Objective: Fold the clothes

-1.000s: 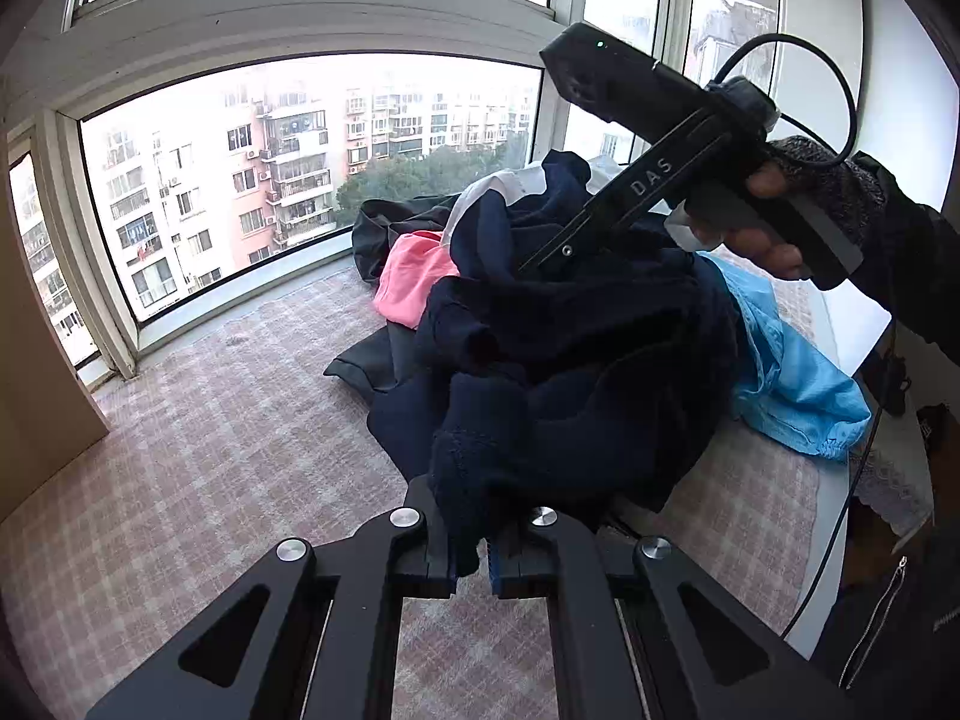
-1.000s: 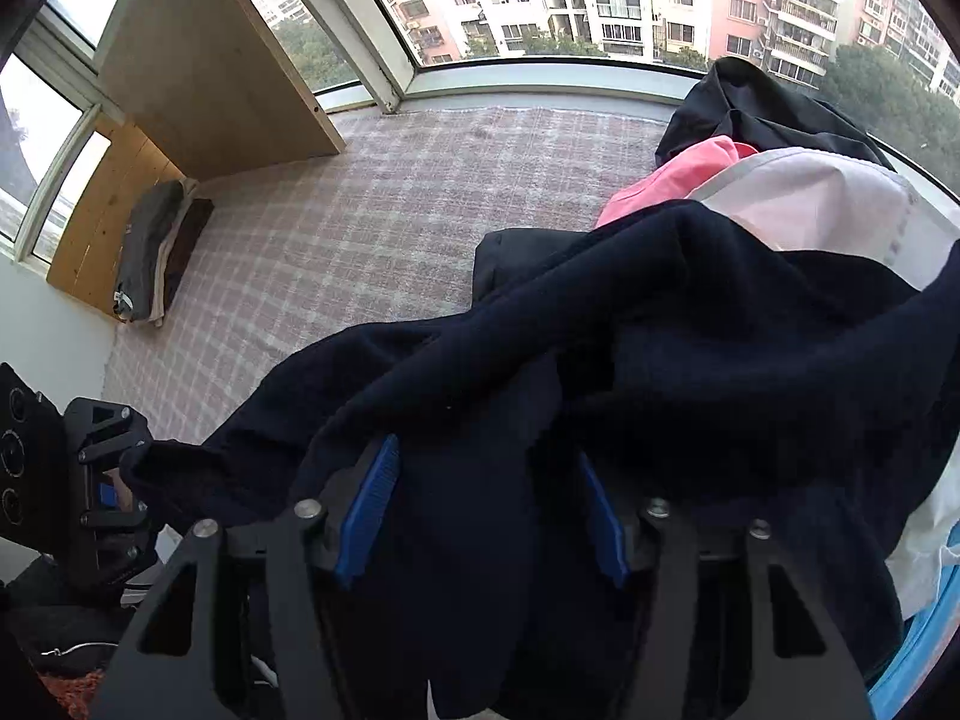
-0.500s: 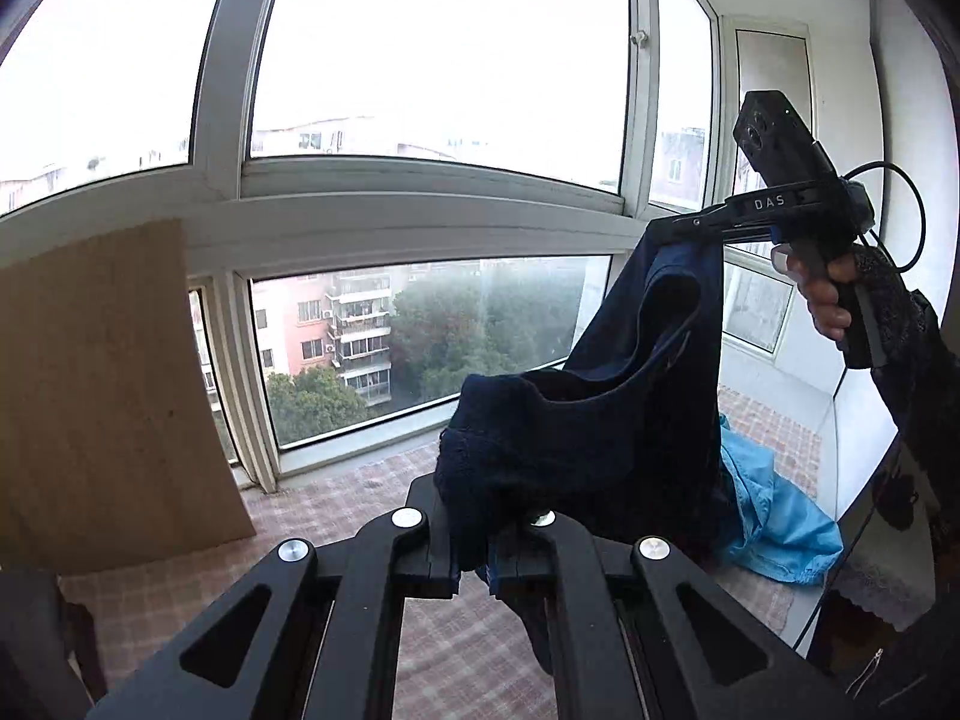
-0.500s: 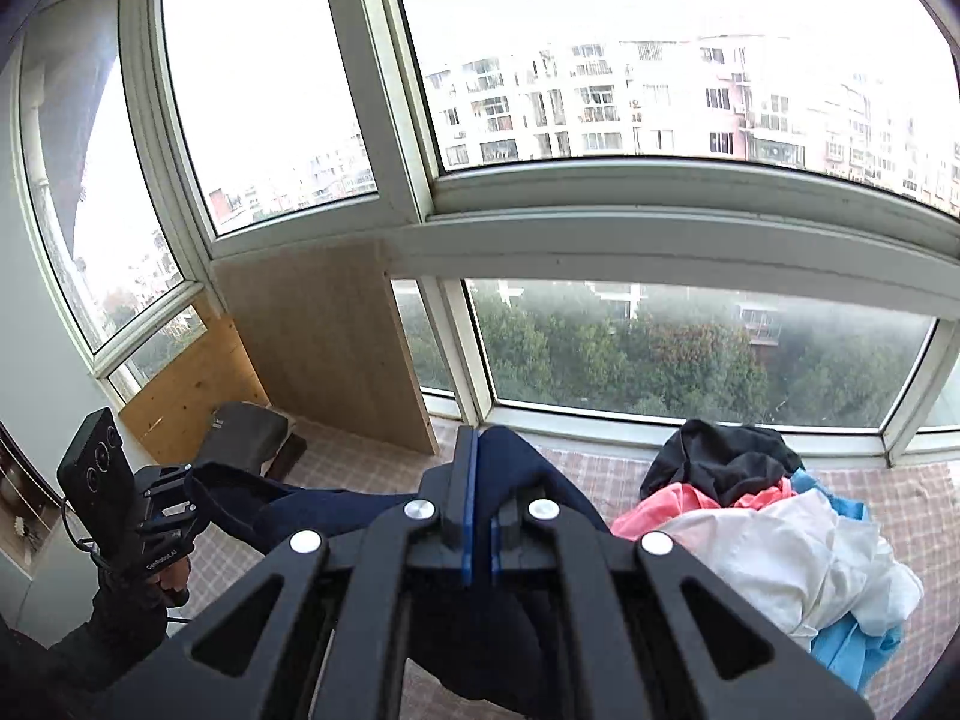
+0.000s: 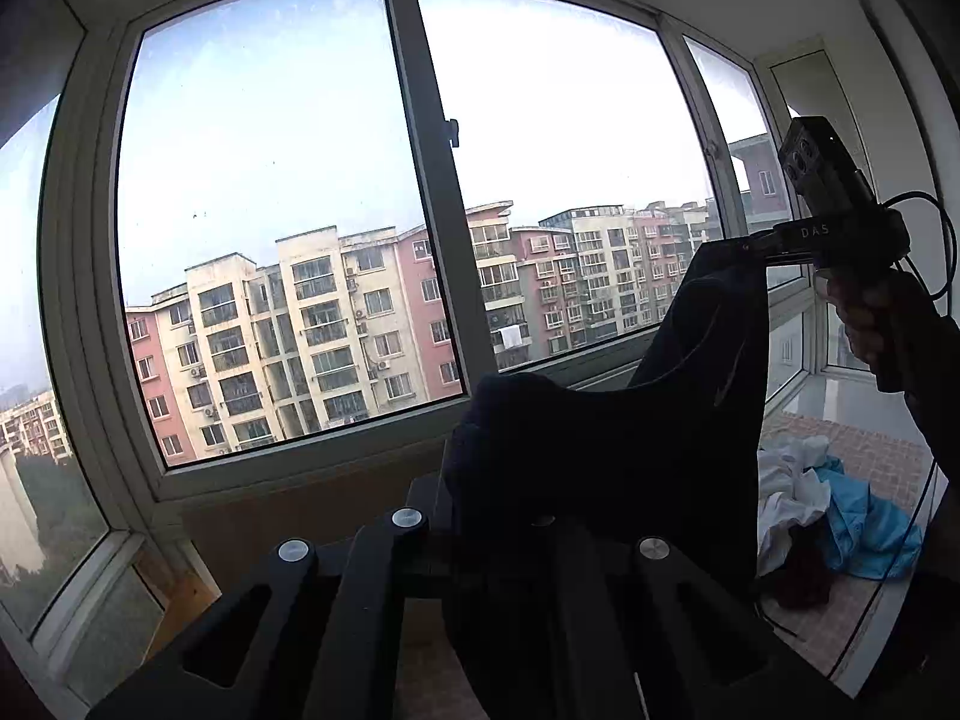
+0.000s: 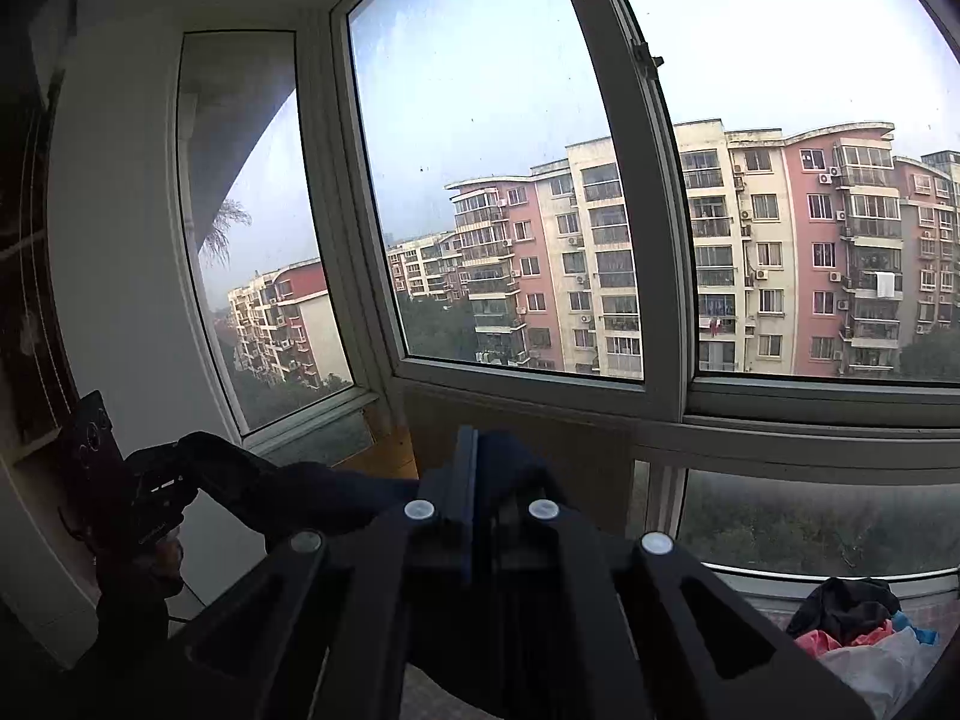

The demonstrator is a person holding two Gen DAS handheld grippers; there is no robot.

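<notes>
Left wrist view, read left to right: tall white-framed window panes (image 5: 270, 210) fill the left and centre, with pink and cream apartment blocks (image 5: 312, 336) beyond the glass. At bottom centre my left hand-held gripper (image 5: 480, 516) is clenched on one edge of the dark navy fabric garment (image 5: 600, 456). The cloth rises from these jaws and runs up to the right, where my right hand-held gripper (image 5: 750, 249) pinches its other edge, with my right hand (image 5: 864, 324) on the grip below it. The garment hangs in the air between the two, clear of the surface below. Lower right, past the hanging cloth: a heap of loose clothes, white and light blue pieces uppermost (image 5: 834, 510), lying on a checked pinkish cloth surface (image 5: 870, 456).

Right wrist view, left to right: at far left my left hand-held gripper (image 6: 180, 468) holds the garment's far end (image 6: 312, 498), which stretches as a dark band across to my right hand-held gripper (image 6: 480, 480) at bottom centre. Its blue-padded jaws are pressed together on the fabric. Window (image 6: 492, 180) and the same apartment blocks (image 6: 750, 252) behind. Bottom right corner: the clothes heap (image 6: 858, 630), showing black, pink, white and blue, well apart from the held garment.
</notes>
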